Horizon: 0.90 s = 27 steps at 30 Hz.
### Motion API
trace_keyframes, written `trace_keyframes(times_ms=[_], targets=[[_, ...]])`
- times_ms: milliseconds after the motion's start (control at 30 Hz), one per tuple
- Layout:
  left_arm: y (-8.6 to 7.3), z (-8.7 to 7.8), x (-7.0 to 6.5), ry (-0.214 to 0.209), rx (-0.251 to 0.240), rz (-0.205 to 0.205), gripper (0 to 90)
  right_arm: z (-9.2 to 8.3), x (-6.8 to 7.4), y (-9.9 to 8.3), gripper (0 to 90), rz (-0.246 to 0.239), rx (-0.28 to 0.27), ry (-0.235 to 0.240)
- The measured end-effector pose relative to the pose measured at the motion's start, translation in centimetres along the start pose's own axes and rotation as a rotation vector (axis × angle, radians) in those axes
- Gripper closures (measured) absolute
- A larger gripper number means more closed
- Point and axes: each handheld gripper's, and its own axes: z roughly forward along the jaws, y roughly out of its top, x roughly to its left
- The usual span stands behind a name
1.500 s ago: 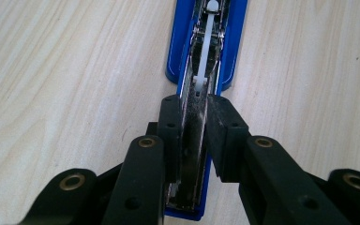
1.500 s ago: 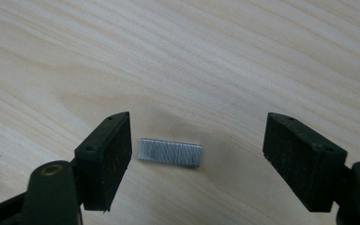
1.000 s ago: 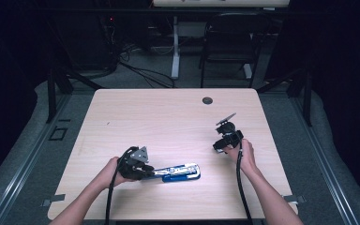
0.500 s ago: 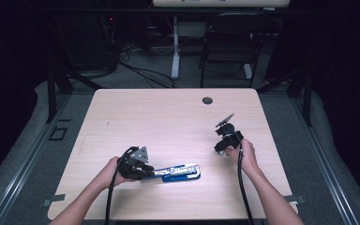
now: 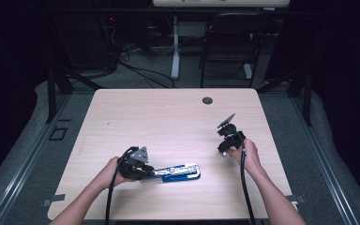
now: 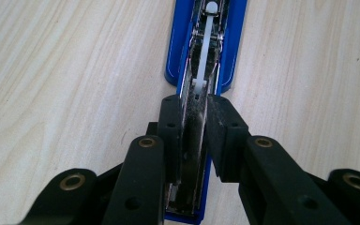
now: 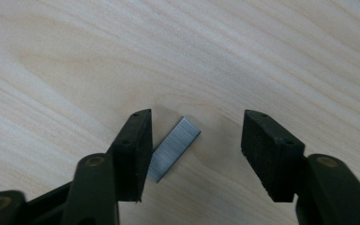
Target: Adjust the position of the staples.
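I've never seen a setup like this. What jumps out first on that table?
The open blue stapler lies near the front edge of the table, its metal body clamped by the left gripper. To the right, a small silver strip of staples lies flat between the jaws of the right gripper, which have just been closing around it without pinching it yet.

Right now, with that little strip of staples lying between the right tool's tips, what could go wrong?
The small silver strip of staples lies slantwise between the right tool, whose jaws have just been closing but do not yet clamp it. They may twist it, flick it away or snap it. The strip lies flat on the pale wooden table, so the tips could slide over it. The left tool clamps the open blue metal stapler near one end, so it might pivot.
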Motion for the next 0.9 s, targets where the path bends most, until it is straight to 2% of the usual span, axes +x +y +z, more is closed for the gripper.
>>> trace_keyframes(times_ms=[133, 267, 300, 333, 367, 467, 533, 600, 700, 800, 867, 900], targets=[[0.0, -0.01, 0.01, 0.0, 0.001, 0.0, 76.4, 0.04, -0.09, -0.12, 52.8, 0.012, -0.004, 0.021], [0.0, 0.0, 0.01, 0.001, 0.001, 0.0, 76.4, -0.17, -0.34, -0.06, 60.2, 0.003, 0.014, 0.039], [0.0, 0.0, 0.0, 0.001, 0.001, 0.0, 76.4, -0.21, -0.37, -0.08, 62.3, 0.008, 0.008, 0.043], [0.01, 0.0, 0.0, 0.001, 0.001, 0.0, 76.4, 0.09, -0.21, -0.26, 64.3, 0.045, -0.04, 0.059], [0.01, 0.0, 0.0, 0.001, 0.001, 0.0, 76.4, -0.19, -0.46, -0.1, 65.5, 0.011, -0.002, 0.058], [0.01, 0.0, 0.01, 0.0, 0.001, 0.0, 76.4, -0.14, -0.44, -0.17, 70.2, 0.037, -0.014, 0.065], [-0.01, 0.01, 0.02, -0.001, -0.001, 0.0, 76.4, -0.32, -0.66, -0.07, 74.0, 0.013, 0.014, 0.067], [-0.01, 0.01, 0.02, -0.002, -0.001, 0.0, 76.4, -0.15, -0.58, -0.16, 77.9, 0.035, -0.004, 0.08], [0.0, 0.0, 0.01, 0.0, 0.001, 0.001, 76.4, -0.27, -0.72, -0.05, 77.9, 0.01, 0.025, 0.077], [-0.01, 0.01, 0.02, -0.002, -0.001, 0.0, 76.5, -0.15, -0.6, -0.15, 75.4, 0.038, -0.002, 0.089], [-0.01, 0.01, 0.03, -0.002, -0.002, 0.0, 76.4, -0.37, -0.88, -0.04, 73.2, 0.017, 0.015, 0.089], [-0.02, 0.02, 0.02, -0.002, -0.002, -0.001, 76.4, -0.36, -0.92, -0.05, 72.9, 0.019, 0.005, 0.089]])
